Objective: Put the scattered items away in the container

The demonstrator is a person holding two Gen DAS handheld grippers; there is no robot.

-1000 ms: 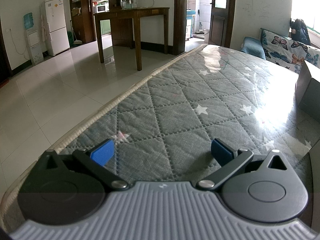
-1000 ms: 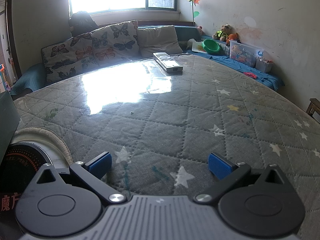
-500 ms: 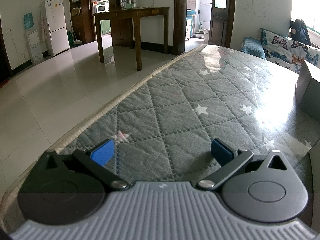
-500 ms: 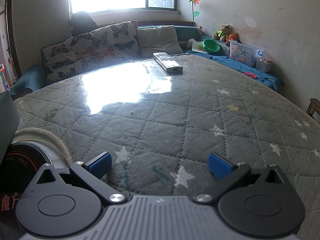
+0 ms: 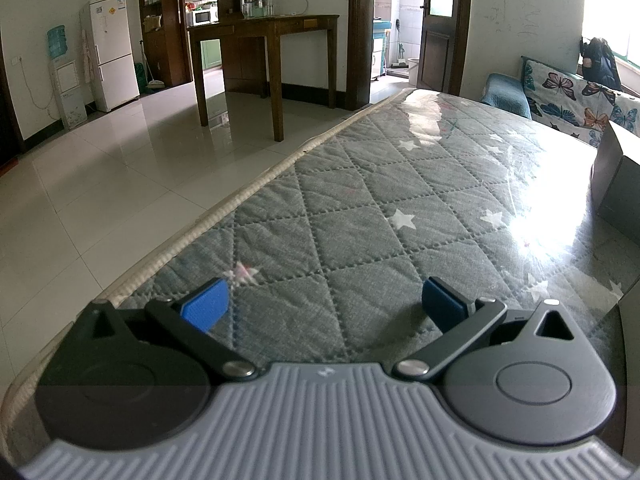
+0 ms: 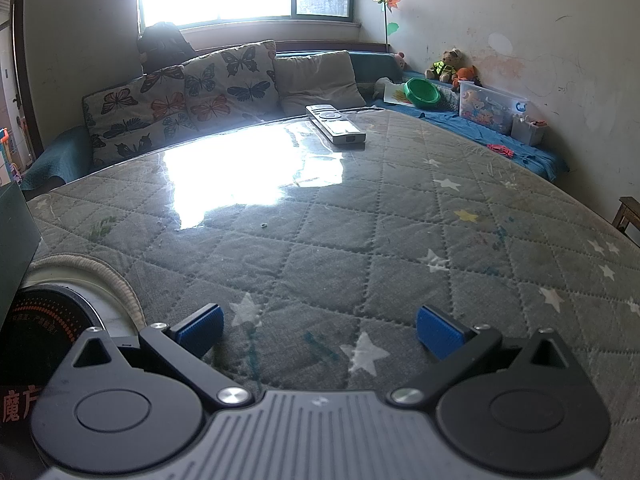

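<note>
A silver remote control (image 6: 335,124) lies at the far end of the quilted grey table cover (image 6: 360,216), well ahead of my right gripper (image 6: 320,326), which is open and holds nothing. At the left edge of the right wrist view, a white round container with a braided rim (image 6: 100,276) holds a dark round item (image 6: 44,332); a dark green box (image 6: 14,240) stands beside it. My left gripper (image 5: 324,304) is open and empty over the table cover (image 5: 360,220). A grey box (image 5: 618,184) stands at the right edge of the left wrist view.
The table's left edge (image 5: 240,196) drops to a tiled floor (image 5: 100,184). A wooden table (image 5: 264,56) and a fridge (image 5: 110,50) stand beyond. Butterfly cushions (image 6: 188,96), a green bowl (image 6: 422,92) and a clear toy box (image 6: 490,108) line the sofa behind the table.
</note>
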